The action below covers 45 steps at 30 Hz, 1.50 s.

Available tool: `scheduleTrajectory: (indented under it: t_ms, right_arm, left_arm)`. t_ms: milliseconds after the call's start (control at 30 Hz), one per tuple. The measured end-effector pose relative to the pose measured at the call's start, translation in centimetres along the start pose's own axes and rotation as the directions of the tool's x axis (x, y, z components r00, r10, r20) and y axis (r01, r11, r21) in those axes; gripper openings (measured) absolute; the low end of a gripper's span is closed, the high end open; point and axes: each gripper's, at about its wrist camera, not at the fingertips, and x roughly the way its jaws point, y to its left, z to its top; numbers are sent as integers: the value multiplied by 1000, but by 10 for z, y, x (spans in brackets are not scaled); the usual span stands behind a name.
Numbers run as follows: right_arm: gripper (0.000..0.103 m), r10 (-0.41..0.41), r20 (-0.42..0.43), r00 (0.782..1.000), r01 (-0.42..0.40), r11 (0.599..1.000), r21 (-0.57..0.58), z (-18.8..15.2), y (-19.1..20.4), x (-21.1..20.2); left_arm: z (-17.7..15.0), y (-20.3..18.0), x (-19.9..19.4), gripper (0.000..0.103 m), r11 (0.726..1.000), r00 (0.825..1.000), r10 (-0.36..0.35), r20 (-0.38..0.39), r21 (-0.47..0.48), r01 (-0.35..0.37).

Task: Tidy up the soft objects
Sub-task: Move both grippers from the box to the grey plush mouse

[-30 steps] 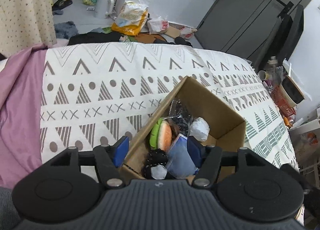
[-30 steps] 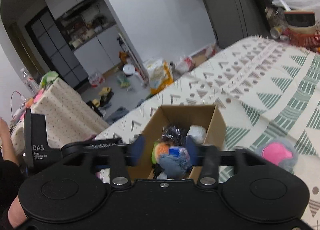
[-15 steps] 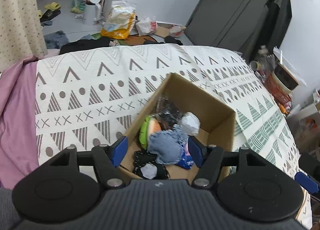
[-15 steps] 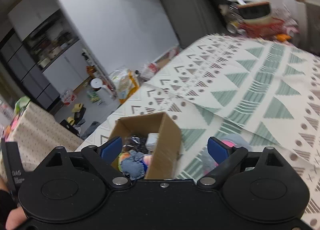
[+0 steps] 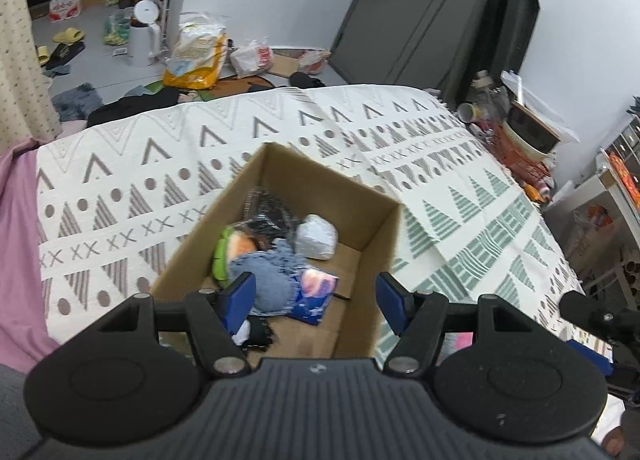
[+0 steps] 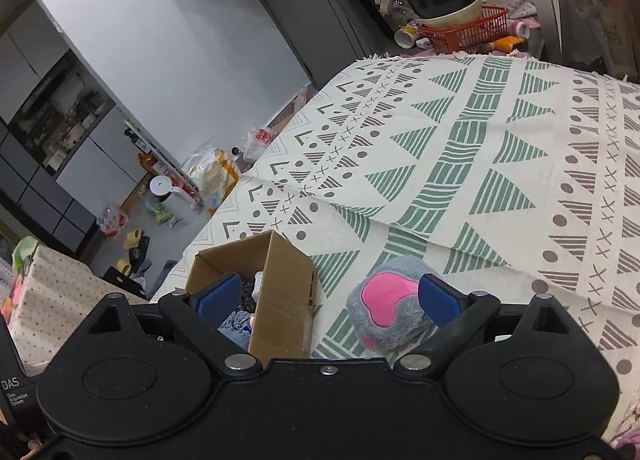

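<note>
An open cardboard box (image 5: 382,228) (image 6: 280,292) stands on the patterned bedspread. Inside lie a blue denim soft piece (image 5: 272,280), a green-and-orange plush (image 5: 232,248), a white bundle (image 5: 316,236), a black crinkly item (image 5: 268,208) and a pink-and-blue packet (image 5: 316,292). My left gripper (image 5: 316,298) hovers open above the box's near end, holding nothing. A grey plush with a pink patch (image 6: 388,308) lies on the bedspread just right of the box. My right gripper (image 6: 328,300) is open and spans the box wall and the plush without touching either.
The bedspread (image 6: 480,164) stretches wide to the right and far side. A pink sheet (image 5: 16,244) lies at the left. A red basket with bowls (image 6: 460,28) stands past the bed's far corner. Bags, slippers and a white kettle (image 5: 142,32) litter the floor.
The denim piece that was between my left fingers now lies in the box. Both grippers have opened wider. The right gripper swung right, from over the box toward the grey plush.
</note>
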Motion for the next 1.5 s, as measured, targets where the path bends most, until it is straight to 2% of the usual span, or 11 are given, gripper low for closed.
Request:
scheduleTrajectory:
  t_ms: [133, 333, 467, 567, 733, 900, 1200, 1500]
  right_arm:
    - [95, 6, 7, 1000, -6, 1000, 3, 0, -8, -2]
    - [94, -27, -7, 1000, 27, 994, 107, 6, -33, 1]
    - [93, -40, -20, 999, 42, 991, 127, 6, -41, 6]
    - [93, -47, -26, 999, 50, 989, 140, 6, -47, 7]
    - [93, -63, -17, 998, 65, 982, 179, 9, -59, 3]
    - [93, -89, -16, 996, 90, 973, 211, 13, -71, 5]
    - [93, -142, -9, 990, 141, 967, 210, 16, -85, 7]
    - [93, -133, -74, 988, 146, 967, 209, 16, -91, 30]
  left_arm:
    - [1, -14, 0, 65, 999, 1000, -27, 5, 30, 27]
    - [-1, -41, 9, 65, 995, 998, -58, -3, 78, 58]
    - [-3, -56, 17, 64, 992, 997, -78, 6, 99, 77]
    - [-3, -67, 27, 58, 990, 996, -85, -8, 109, 85]
    - [-7, -84, 39, 38, 989, 996, -89, -27, 118, 91]
    - [-11, -101, 55, 24, 988, 997, -69, -39, 132, 74]
    - [-24, -126, 83, 23, 982, 998, -2, -55, 190, 12]
    - [-31, -137, 105, 23, 977, 995, 40, -86, 213, -21]
